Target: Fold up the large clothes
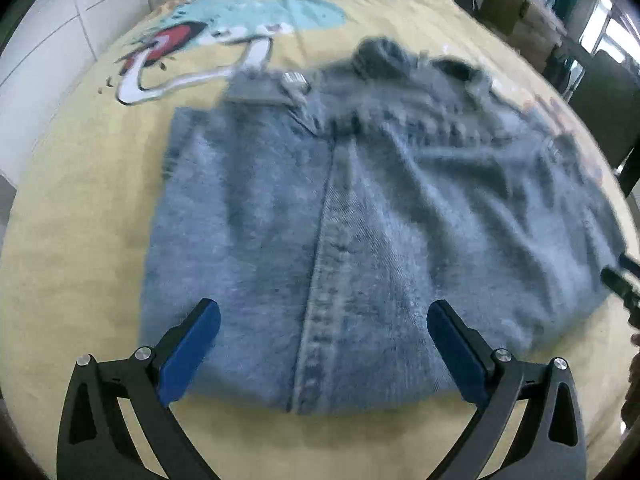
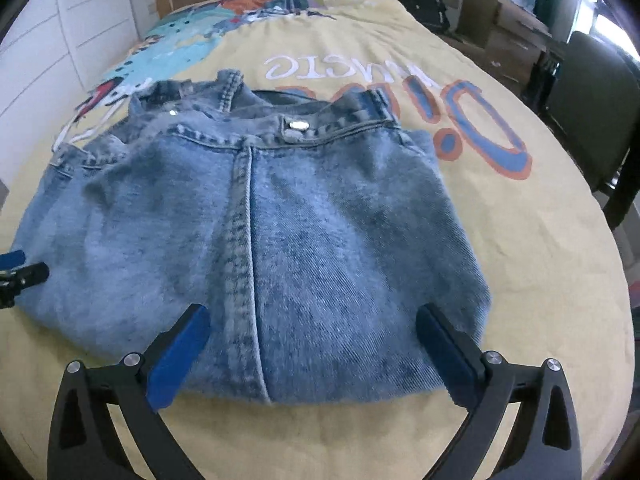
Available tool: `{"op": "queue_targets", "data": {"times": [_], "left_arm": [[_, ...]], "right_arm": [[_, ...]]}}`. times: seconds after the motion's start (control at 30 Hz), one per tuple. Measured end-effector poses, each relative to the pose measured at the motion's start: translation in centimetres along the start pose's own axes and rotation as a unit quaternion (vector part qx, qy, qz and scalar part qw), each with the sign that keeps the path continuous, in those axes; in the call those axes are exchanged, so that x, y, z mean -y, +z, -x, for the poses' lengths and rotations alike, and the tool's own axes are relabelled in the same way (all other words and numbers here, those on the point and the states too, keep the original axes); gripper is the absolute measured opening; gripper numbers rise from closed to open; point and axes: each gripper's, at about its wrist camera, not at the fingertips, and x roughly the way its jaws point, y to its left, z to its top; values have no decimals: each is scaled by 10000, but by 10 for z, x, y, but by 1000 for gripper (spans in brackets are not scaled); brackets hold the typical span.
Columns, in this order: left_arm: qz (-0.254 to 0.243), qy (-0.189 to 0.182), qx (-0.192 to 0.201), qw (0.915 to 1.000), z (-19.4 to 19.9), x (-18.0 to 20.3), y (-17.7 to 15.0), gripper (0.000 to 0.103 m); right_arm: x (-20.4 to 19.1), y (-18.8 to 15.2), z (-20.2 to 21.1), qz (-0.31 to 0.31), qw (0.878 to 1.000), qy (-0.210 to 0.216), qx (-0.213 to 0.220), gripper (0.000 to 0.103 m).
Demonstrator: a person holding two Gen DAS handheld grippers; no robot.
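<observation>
Yellow printed bedspread under folded jeans, green chair beside

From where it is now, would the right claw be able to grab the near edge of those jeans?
Probably yes. The right claw is open, its fingers spread over the jeans' near edge, with nothing lying in between on the bedspread.

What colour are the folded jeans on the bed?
Light, acid-washed blue jeans; clearest in the right wrist view.
</observation>
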Motion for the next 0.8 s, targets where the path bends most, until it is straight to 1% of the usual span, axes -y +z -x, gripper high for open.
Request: {"op": "queue_targets", "data": {"times": [0.1, 0.13, 0.17, 0.23, 0.27, 0.33, 0.4, 0.43, 0.47, 0.5, 0.57, 0.6, 0.63, 0.67, 0.7, 0.73, 0.77, 0.8], "left_arm": [[310, 132, 283, 9990, 25, -30, 3, 102], [427, 177, 277, 9985, 26, -39, 4, 102], [628, 233, 178, 9976, 24, -54, 5, 102], [1043, 213, -181, 9942, 10, -80, 5, 102], [1291, 192, -370, 9908, 0, -93, 4, 102], [1692, 136, -545, 9840, -16, -109, -1, 102], [1985, -330, -671, 9773, -30, -116, -6, 102], [2029, -337, -647, 9765, -31, -115, -6, 102], [1976, -304, -608, 9779, -30, -111, -5, 101], [1904, -402, -623, 9789, -29, -106, -4, 101], [1695, -730, -794, 9796, -32, -92, -1, 101], [1539, -664, -833, 9823, -33, -84, 1, 101], [1454, -587, -839, 9841, -33, -79, 3, 94], [1423, -622, -853, 9842, -33, -76, 5, 80], [1499, -711, -838, 9826, -32, -76, 6, 73], [1625, -770, -796, 9805, -30, -78, 7, 51], [1752, -728, -799, 9786, -27, -80, 9, 36], [1846, -780, -825, 9762, -26, -80, 11, 29]], "right_arm": [[12, -11, 23, -5, 10000, 31, 42, 102], [18, -17, 30, -24, 10000, 7, 38, 102], [22, -20, 34, -59, 10000, -11, 13, 102], [35, -32, 45, -249, 9997, -14, -62, 102], [41, -38, 50, -356, 9993, -9, -79, 102], [50, -47, 57, -479, 9988, -67, -93, 102], [57, -55, 61, -562, 9982, -181, -123, 102], [61, -59, 62, -628, 9977, -218, -163, 102], [66, -62, 62, -692, 9971, -230, -208, 102], [69, -66, 62, -753, 9965, -242, -260, 102], [73, -69, 63, -804, 9959, -270, -326, 102], [74, -71, 63, -811, 9958, -258, -342, 102], [75, -71, 62, -809, 9958, -253, -331, 102], [74, -71, 62, -811, 9959, -259, -320, 102], [74, -72, 62, -826, 9958, -247, -304, 102], [73, -72, 62, -862, 9957, -196, -283, 102], [72, -72, 62, -888, 9956, -149, -272, 102], [71, -72, 62, -909, 9955, -64, -264, 102]]}}
